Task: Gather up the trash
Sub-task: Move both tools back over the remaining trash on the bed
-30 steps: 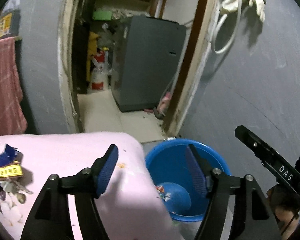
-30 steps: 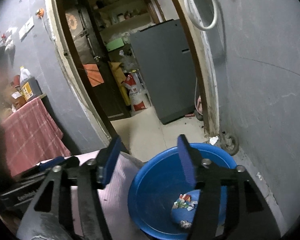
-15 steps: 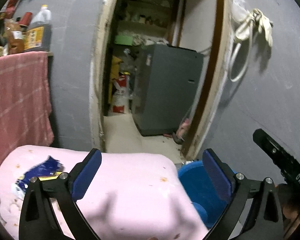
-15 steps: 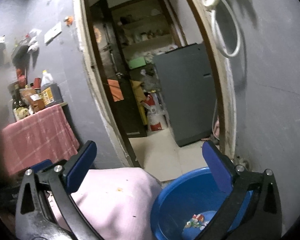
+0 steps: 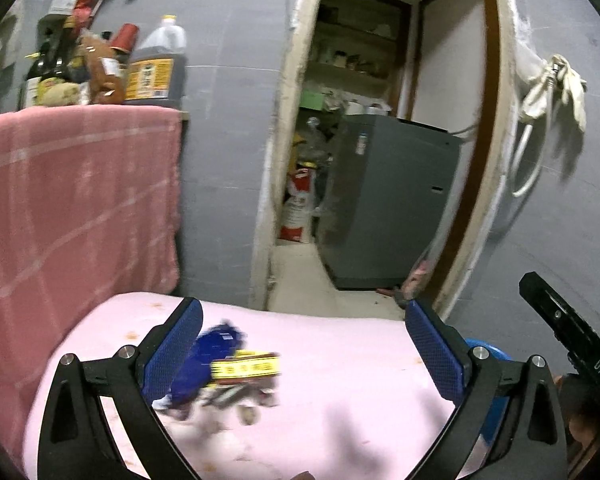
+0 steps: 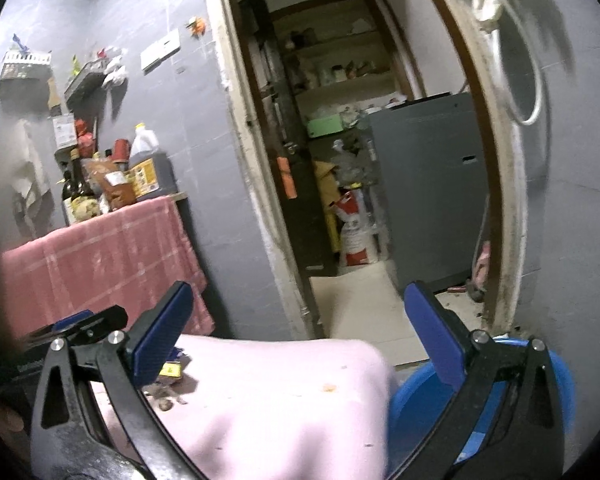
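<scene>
**Both claws empty, lining up on the wrapper pile**

My left claw (image 5: pixel 302 346) stands wide, its blue pads (image 5: pixel 172 354) spread to either side with nothing between them; its jaws have just been opening. My right claw (image 6: pixel 296 330) is the same: spread wide, bare, jaws just opened.

Nearest to me, at about 7 o'clock in my left view, the trash (image 5: pixel 224 372) lies on the pink desk (image 5: pixel 340 360): a blue wrapper with a yellow-labelled strip across it, and small brownish scraps just below. It is blurred, so I cannot tell how many pieces there are. From my right view the same pile (image 6: pixel 168 384) sits at 8 o'clock, partly behind my left pad.

The yellow strip's long axis runs roughly 9 to 3 o'clock in my left view; the blue wrapper slants from 7 up toward 1. Which end is the opened one I cannot tell.

To do this step well, I judge the left claw should swing toward 9 o'clock until the pile is centred, tip down, and close across the strip's short side. The thin film may slide on the cloth, so the pads should come down flat.

At 4 o'clock, just beside the desk's edge, sits the blue basin (image 6: pixel 556 376), the likely drop. Beyond it stand the doorway and the grey cabinet (image 5: pixel 388 208).
</scene>
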Motion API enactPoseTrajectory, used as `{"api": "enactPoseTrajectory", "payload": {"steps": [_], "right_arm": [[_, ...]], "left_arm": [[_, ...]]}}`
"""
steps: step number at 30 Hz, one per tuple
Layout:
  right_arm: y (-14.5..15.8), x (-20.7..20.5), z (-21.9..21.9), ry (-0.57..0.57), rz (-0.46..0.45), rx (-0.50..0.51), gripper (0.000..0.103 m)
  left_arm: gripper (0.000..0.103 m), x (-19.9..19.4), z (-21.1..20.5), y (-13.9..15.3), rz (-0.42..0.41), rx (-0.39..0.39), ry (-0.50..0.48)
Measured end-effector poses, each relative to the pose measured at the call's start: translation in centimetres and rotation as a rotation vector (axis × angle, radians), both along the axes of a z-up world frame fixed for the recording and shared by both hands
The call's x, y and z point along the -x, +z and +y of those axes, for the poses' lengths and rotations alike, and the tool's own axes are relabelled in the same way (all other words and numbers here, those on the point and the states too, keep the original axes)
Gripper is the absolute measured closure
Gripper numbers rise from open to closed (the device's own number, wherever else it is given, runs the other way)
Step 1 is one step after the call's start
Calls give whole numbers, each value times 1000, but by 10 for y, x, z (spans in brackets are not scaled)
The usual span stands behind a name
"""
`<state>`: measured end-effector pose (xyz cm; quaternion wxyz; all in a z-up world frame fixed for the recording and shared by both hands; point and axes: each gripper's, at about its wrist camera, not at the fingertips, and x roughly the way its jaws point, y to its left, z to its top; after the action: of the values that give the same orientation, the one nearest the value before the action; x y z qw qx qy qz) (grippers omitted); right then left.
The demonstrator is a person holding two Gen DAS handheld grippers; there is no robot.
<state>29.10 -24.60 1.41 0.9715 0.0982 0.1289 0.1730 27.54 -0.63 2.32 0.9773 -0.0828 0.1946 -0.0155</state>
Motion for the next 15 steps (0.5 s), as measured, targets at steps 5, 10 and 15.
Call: {"api": "enactPoseTrajectory", "payload": {"steps": [5, 10, 15], "right_arm": [[-6, -5, 32, 69, 17, 57, 0], [-15, -9, 60, 128, 39, 115, 0], [-23, -16, 80, 191, 74, 159, 0]], "left_arm": [[4, 14, 35, -7, 10, -15, 68], [4, 24, 67, -20, 36, -8, 123], [4, 28, 90, -35, 71, -13, 148]]}}
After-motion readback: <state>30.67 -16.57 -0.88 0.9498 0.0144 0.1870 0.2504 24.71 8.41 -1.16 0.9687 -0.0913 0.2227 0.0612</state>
